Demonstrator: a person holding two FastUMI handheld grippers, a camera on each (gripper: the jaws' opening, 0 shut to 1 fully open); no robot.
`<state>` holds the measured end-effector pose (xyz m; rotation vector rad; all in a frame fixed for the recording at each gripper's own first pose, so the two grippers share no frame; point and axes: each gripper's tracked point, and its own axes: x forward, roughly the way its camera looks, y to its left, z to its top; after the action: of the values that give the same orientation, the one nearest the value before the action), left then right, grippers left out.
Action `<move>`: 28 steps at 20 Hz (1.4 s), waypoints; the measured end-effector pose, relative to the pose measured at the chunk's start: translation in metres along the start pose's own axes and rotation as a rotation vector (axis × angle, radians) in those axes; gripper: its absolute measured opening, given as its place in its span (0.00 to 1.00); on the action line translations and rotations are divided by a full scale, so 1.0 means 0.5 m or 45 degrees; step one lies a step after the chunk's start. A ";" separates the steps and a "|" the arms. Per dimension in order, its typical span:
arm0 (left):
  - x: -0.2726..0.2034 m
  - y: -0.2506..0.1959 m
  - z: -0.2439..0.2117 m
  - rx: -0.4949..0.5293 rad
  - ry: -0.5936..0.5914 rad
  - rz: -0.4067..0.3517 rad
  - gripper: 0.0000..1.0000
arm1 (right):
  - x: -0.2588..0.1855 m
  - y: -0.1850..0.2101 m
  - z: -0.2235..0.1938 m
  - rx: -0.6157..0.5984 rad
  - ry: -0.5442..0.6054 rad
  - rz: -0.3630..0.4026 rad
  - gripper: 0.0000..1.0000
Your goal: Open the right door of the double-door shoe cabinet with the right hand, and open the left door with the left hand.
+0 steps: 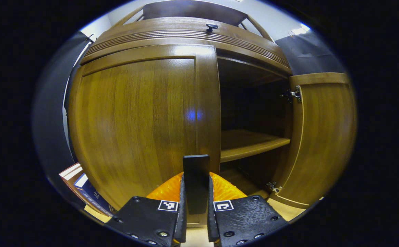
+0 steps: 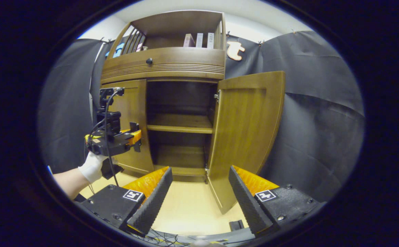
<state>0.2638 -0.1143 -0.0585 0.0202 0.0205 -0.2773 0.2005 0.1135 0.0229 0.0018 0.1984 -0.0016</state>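
The floor (image 2: 192,209) is pale yellow, and black cloth (image 2: 309,113) hangs as the booth's wall on both sides of the brown wooden cabinet (image 2: 165,67). Loose cables (image 2: 165,236) lie on the floor at the bottom edge of the right gripper view.

The cabinet's right door (image 2: 245,133) stands swung wide open, its hinges (image 1: 293,94) showing on the inner edge. The left door (image 1: 134,127) is shut or nearly so. Behind the open door the inside is dark, with one shelf (image 2: 180,127) across the middle and a bottom board (image 2: 180,156) below it; nothing can be made out on either. Above the doors runs a ribbed drawer front with a dark knob (image 2: 149,61), and over that an open top shelf holds a few upright books (image 2: 199,40). In the left gripper view, books or boxes (image 1: 83,188) lie low beside the cabinet's left side.

The left gripper (image 1: 196,171) has its fingers closed on a dark handle (image 1: 196,166) at the left door's free edge. In the right gripper view a gloved hand (image 2: 91,168) holds this gripper against that door. The right gripper (image 2: 199,192) has its fingers spread wide apart, gripping nothing, in front of the open compartment, apart from the right door.
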 end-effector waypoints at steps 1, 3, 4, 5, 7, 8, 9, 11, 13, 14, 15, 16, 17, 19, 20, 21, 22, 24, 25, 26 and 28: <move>-0.022 0.000 -0.006 -0.001 -0.001 -0.009 0.24 | -0.003 0.000 -0.003 0.005 0.000 0.001 1.00; -0.063 0.002 -0.009 -0.013 -0.006 -0.030 0.23 | -0.004 0.003 -0.007 0.012 0.002 0.008 1.00; -0.085 0.005 -0.012 -0.014 -0.008 -0.035 0.23 | -0.005 0.003 -0.010 0.015 0.008 0.014 1.00; -0.109 0.010 -0.014 -0.019 -0.006 -0.032 0.23 | -0.006 0.006 -0.016 0.018 0.013 0.022 1.00; -0.158 0.022 -0.018 -0.029 -0.006 -0.015 0.23 | -0.007 0.013 -0.021 0.019 0.019 0.035 1.00; -0.182 0.029 -0.020 -0.034 -0.005 -0.002 0.23 | -0.007 0.017 -0.022 0.019 0.022 0.043 1.00; -0.205 0.039 -0.022 -0.039 -0.004 0.011 0.23 | -0.009 0.023 -0.024 0.020 0.023 0.051 1.00; -0.243 0.056 -0.026 -0.039 0.006 0.030 0.23 | -0.011 0.032 -0.023 0.022 0.021 0.069 1.00; -0.278 0.077 -0.030 -0.036 0.012 0.058 0.23 | -0.012 0.043 -0.024 0.018 0.020 0.087 1.00; -0.294 0.088 -0.030 -0.032 0.011 0.076 0.23 | -0.013 0.049 -0.025 0.016 0.021 0.094 1.00; -0.307 0.100 -0.033 -0.029 0.013 0.094 0.23 | -0.014 0.055 -0.027 0.012 0.022 0.105 1.00; -0.320 0.111 -0.034 -0.026 0.014 0.111 0.23 | -0.013 0.063 -0.027 0.010 0.024 0.114 1.00; -0.332 0.118 -0.033 -0.028 0.015 0.125 0.23 | -0.015 0.069 -0.031 0.007 0.028 0.123 1.00; -0.353 0.136 -0.036 -0.034 0.019 0.148 0.23 | -0.013 0.083 -0.036 0.004 0.037 0.143 1.00; -0.361 0.146 -0.038 -0.038 0.024 0.158 0.22 | -0.012 0.090 -0.037 0.001 0.041 0.152 1.00; -0.370 0.154 -0.037 -0.041 0.024 0.167 0.22 | -0.012 0.097 -0.039 -0.002 0.044 0.159 1.00; -0.378 0.163 -0.036 -0.045 0.027 0.174 0.22 | -0.012 0.104 -0.039 -0.003 0.047 0.167 1.00; -0.392 0.178 -0.026 -0.045 0.015 0.183 0.22 | -0.011 0.116 -0.042 -0.005 0.052 0.182 1.00; -0.398 0.184 -0.021 -0.044 0.008 0.187 0.22 | -0.011 0.121 -0.043 -0.006 0.053 0.189 1.00; -0.402 0.190 -0.013 -0.041 -0.006 0.190 0.22 | -0.010 0.127 -0.043 -0.009 0.056 0.197 1.00; -0.413 0.194 -0.020 -0.023 -0.005 0.181 0.22 | -0.009 0.137 -0.044 -0.010 0.059 0.207 1.00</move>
<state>0.0915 0.0359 -0.0621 0.0028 0.0173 -0.1351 0.1919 0.1819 0.0022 0.0100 0.2438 0.1617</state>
